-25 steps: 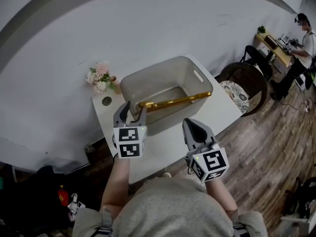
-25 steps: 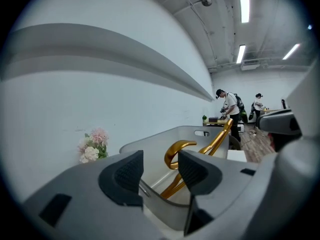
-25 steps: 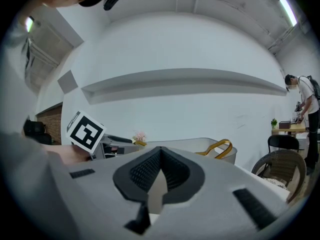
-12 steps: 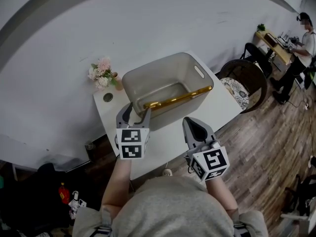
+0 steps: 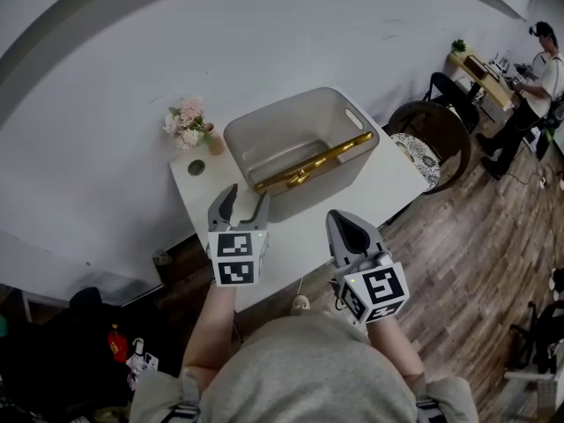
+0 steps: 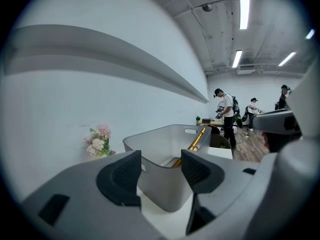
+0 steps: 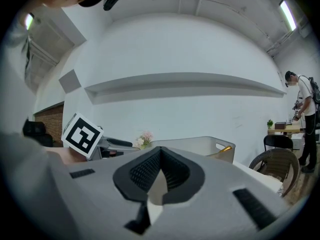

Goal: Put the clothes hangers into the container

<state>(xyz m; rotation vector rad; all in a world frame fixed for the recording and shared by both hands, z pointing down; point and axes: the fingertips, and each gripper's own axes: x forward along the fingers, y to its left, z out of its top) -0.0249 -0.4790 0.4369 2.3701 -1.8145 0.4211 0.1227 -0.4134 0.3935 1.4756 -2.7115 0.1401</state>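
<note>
A gold clothes hanger lies slanted inside the grey container, its far end resting on the right rim. The container stands on a white table. My left gripper hovers just in front of the container's near wall, open, with nothing between its pads. In the left gripper view the container and the hanger show beyond the left gripper. My right gripper stays over the table's front edge, shut and empty. In the right gripper view its pads meet, with the container ahead.
A small vase of pink flowers and a dark round object stand at the table's back left corner. A wicker chair is to the right of the table. A person stands at a desk far right. A white wall runs behind.
My left gripper's jaws have spread wider and drawn back from the hanger's near end. The hanger now lies free in the container. The right gripper has hardly moved.
</note>
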